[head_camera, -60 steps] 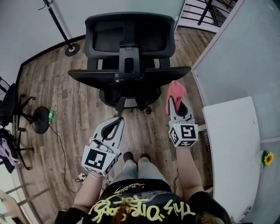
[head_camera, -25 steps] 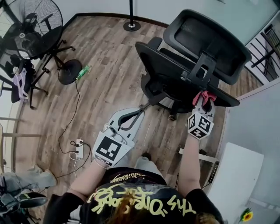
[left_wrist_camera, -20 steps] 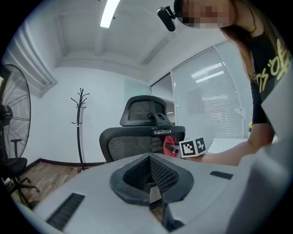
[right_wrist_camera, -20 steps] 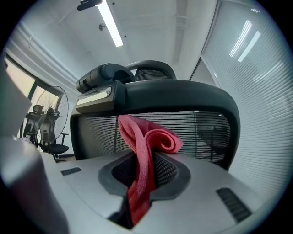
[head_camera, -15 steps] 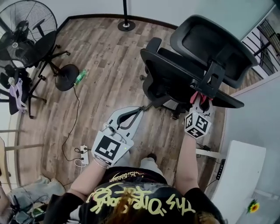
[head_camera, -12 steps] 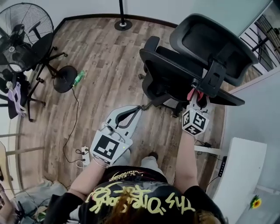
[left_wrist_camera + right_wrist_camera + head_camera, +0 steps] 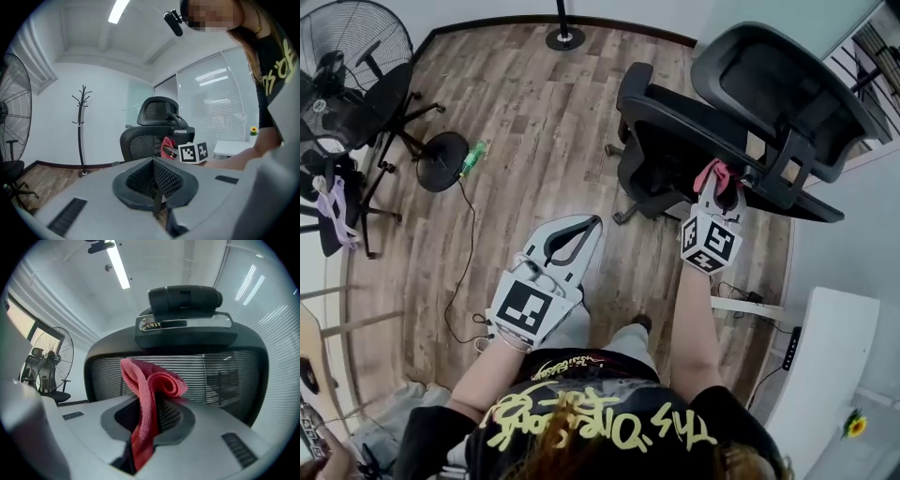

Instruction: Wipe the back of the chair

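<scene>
Wood floor [image 7: 534,112], fan [image 7: 342,42] at 10 o'clock. Right gripper [image 7: 719,183] pinches red cloth [image 7: 150,385] near chair back [image 7: 225,376], contact unclear; left gripper [image 7: 584,228] jaws together.

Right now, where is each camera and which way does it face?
Head view: on the head, looking steeply down at chair and floor; arms, left claw, right claw show.
Left gripper view: on the left claw, facing the chair; shut jaws show.
Right gripper view: on the right claw, facing the chair's back; jaws grip cloth.
All share chair and cloth.

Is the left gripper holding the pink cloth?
No, the left gripper is shut and empty; the right gripper clamps the pink cloth.
</scene>
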